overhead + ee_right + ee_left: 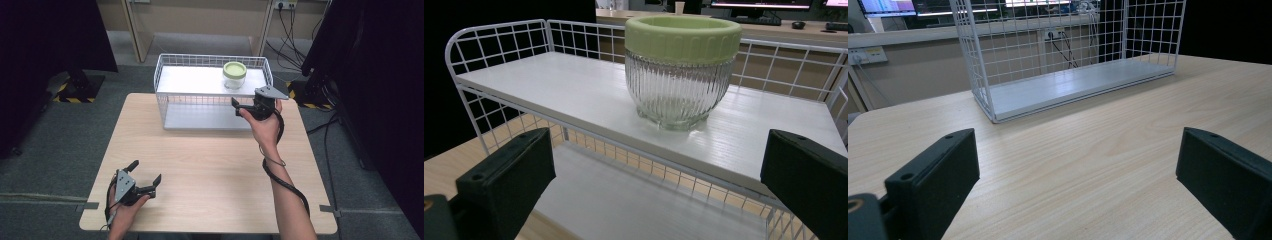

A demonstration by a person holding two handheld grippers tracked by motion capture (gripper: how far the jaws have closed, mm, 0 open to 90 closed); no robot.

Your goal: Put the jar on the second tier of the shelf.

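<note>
A white wire rack (210,97) with two shelves stands at the far edge of a light wooden table (210,170). On the rack's upper shelf (195,80), toward its right end, sits a ribbed glass jar (234,75) with a pale green lid (234,69). The jar stands upright, its lid screwed on, and nothing touches it.

The right gripper (248,105) is held in the person's right hand (265,125) just in front of the rack, at its right end and below the jar as the high view shows it. Its jaws are spread wide apart with nothing between them. In the right gripper view the jar (681,75) sits a little beyond the jaws, centred between them, with the front edge of the upper shelf (624,127) between the jaws and the jar. The lower shelf (624,200) lies beneath.

The left gripper (145,180) rests in the person's left hand (125,210) well in front of the rack, near the table's front left corner. Its jaws also stand wide apart and hold nothing. In the left gripper view they point across bare table (1088,165) toward the rack (1068,60), whose lower shelf (1068,87) shows well beyond them.

A black cable (285,182) trails from the right gripper along the person's forearm.
</note>
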